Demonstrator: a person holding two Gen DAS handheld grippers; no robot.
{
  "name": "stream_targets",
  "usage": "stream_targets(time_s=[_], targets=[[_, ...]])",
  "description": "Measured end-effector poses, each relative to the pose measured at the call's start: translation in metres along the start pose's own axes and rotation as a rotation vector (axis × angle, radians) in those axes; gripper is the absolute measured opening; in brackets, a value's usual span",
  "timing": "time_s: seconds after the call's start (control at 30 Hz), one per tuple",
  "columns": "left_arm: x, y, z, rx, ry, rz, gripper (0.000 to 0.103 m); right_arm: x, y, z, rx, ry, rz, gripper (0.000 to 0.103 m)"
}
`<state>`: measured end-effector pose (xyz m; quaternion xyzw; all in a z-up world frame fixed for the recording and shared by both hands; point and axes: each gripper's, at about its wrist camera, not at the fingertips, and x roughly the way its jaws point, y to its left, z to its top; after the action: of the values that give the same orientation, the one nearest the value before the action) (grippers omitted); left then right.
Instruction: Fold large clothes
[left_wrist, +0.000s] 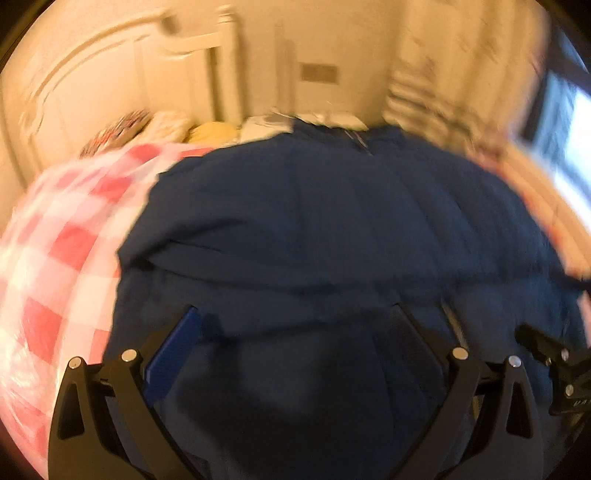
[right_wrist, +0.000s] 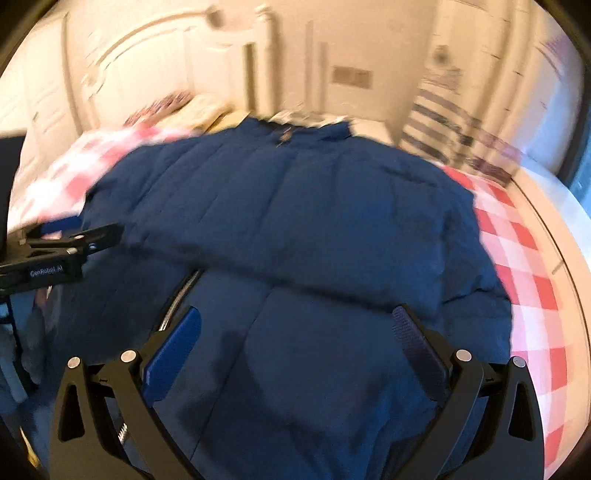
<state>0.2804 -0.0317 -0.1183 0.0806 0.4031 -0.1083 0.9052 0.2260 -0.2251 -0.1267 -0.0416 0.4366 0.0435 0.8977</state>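
Observation:
A large navy quilted jacket (left_wrist: 325, 221) lies spread on a bed with a pink and white checked cover (left_wrist: 55, 251). It also shows in the right wrist view (right_wrist: 295, 206), collar at the far end, a fold running across its middle. My left gripper (left_wrist: 299, 314) is open, its fingers wide apart just above the jacket's near part, holding nothing. My right gripper (right_wrist: 299, 314) is open over the near part too, empty. Each gripper shows at the edge of the other's view: the right one (left_wrist: 554, 365), the left one (right_wrist: 62, 251). Both views are blurred.
A white headboard (right_wrist: 155, 59) and pillows (left_wrist: 162, 127) stand at the far end of the bed. A cream wall with a switch plate (right_wrist: 351, 77) is behind. The checked cover (right_wrist: 528, 266) runs along the right side to the bed's edge.

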Motion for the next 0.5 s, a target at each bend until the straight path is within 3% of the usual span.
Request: stream_targets(time_s=[0.07,0.23,0.37,0.43,0.5], targets=[[0.015,-0.015,-0.007,0.077,0.053,0.050,0.101,0.017,0.000,-0.006,0.006,0.057,0.013,0.099],[0.017,-0.011,-0.008,0.049,0.063,0.021,0.101,0.019,-0.003,-0.005,0.025,0.066,0.022,0.099],[-0.004,0.000,-0.015,0.022,0.036,0.067,0.101,-0.001,-0.013,-0.010,0.059,0.032,0.006,0.099],[-0.014,0.014,-0.023,-0.001,0.024,0.077,0.101,-0.009,-0.029,-0.016,0.082,0.015,-0.039,0.099],[-0.009,0.028,-0.030,-0.032,0.065,0.087,0.101,-0.007,-0.049,-0.024,0.111,0.036,-0.101,0.099]])
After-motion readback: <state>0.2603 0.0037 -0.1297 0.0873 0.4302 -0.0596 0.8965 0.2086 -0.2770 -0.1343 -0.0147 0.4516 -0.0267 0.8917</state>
